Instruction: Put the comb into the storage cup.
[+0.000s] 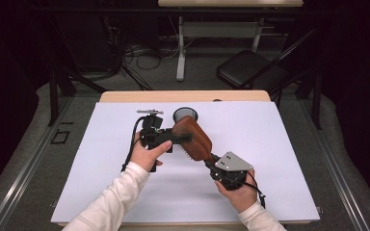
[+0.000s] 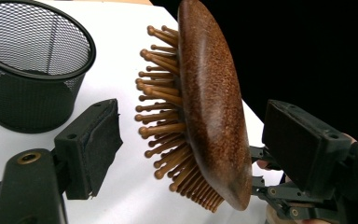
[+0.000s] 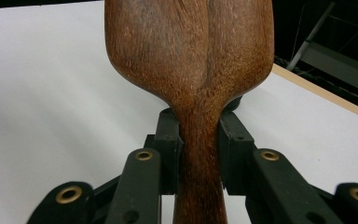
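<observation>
A brown wooden hairbrush [image 1: 195,137] with wooden pins is held above the white table cover. My right gripper [image 1: 213,158] is shut on its handle [image 3: 199,154], one pad on each side. In the left gripper view the brush head [image 2: 212,102] stands on edge, pins pointing left. My left gripper [image 2: 198,144] is open around that head, with its pads [image 2: 98,140] standing apart from the wood on both sides. In the high view the left gripper [image 1: 185,138] reaches in from the left. A black mesh cup [image 1: 185,114] stands upright just behind the brush, also in the left gripper view [image 2: 32,70].
A white sheet [image 1: 270,144] covers the wooden table. Beyond the far edge stand a black folding chair [image 1: 248,67] and another table's white leg [image 1: 180,48], with cables on the floor.
</observation>
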Tool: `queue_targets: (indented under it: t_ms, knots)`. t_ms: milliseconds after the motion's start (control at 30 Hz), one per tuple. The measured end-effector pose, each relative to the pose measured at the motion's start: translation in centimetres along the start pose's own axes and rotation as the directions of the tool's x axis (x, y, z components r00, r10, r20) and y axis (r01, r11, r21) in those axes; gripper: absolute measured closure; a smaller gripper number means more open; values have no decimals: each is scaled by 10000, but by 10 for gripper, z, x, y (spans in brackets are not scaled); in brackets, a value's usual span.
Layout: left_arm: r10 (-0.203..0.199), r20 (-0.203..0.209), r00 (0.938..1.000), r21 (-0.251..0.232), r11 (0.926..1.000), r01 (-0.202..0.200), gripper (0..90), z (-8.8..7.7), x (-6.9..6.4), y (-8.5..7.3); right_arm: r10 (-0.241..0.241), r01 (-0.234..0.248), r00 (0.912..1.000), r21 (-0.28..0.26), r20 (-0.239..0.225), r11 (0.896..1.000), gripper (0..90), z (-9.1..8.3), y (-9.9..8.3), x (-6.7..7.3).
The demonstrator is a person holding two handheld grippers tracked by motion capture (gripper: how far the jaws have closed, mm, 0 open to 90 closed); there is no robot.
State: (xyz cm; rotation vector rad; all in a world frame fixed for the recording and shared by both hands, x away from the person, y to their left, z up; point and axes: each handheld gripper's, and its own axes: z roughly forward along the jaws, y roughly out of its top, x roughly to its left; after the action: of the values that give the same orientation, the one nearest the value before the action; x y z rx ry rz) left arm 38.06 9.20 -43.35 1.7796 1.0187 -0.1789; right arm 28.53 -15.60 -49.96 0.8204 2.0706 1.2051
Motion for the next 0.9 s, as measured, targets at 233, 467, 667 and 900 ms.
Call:
queue_targets:
  t_ms: [233,467,667,900]
  knots:
    - [25,9,10000,44,10000,-25,219,2,-1,0,-16,16,10000,-19,-10,10000,723,0,0,1]
    - [-30,212,9998,150,9999,27,306,4,-3,-1,-39,39,10000,-43,-37,10000,723,0,0,1]
    - [-278,267,9993,62,9996,276,312,5,-2,-1,-43,43,10000,-52,-34,10000,723,0,0,1]
    - [-448,226,9987,13,9990,448,340,6,-2,-2,-38,38,10000,-52,-33,10000,723,0,0,1]
